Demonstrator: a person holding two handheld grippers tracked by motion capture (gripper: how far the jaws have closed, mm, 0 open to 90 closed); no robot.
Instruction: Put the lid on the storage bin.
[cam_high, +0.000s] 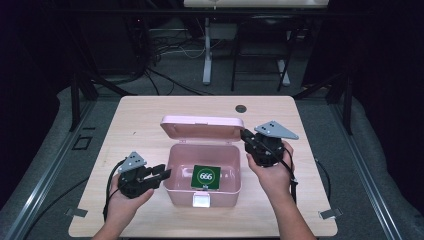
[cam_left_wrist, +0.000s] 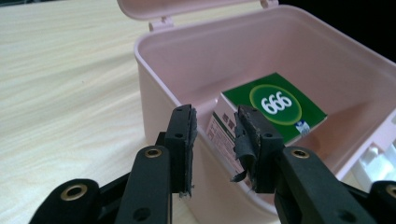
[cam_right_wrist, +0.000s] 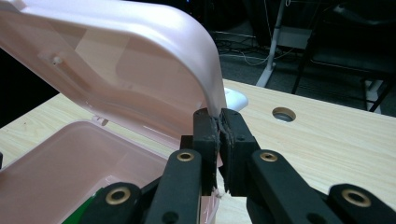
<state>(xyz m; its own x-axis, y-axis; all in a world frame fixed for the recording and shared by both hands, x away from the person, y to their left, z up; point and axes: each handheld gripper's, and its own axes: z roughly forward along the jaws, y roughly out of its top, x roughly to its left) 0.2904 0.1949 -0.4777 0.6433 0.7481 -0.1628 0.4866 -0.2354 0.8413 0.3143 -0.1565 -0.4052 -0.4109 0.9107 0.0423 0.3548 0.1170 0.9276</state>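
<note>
The pink box (cam_high: 202, 192) is sitting near the front middle of the bench (cam_high: 135, 120), its lid (cam_high: 202, 127) standing raised at the back. A green card (cam_high: 205, 176) marked 666 is lying inside, leaning against the wall; its lower edge is hiding behind the rim in the left gripper view. The right gripper (cam_high: 245, 135) is pinching the lid's right edge, its jaws pressed together on the thin plastic; in its own view the lid is cutting off much of the box's inside. The left gripper (cam_high: 166, 173) is straddling the box's left wall with its jaws spread, one outside, one inside; whether the pads (cam_left_wrist: 244, 140) are touching the wall is hard to tell. The frayed pad lining is hanging loose.
</note>
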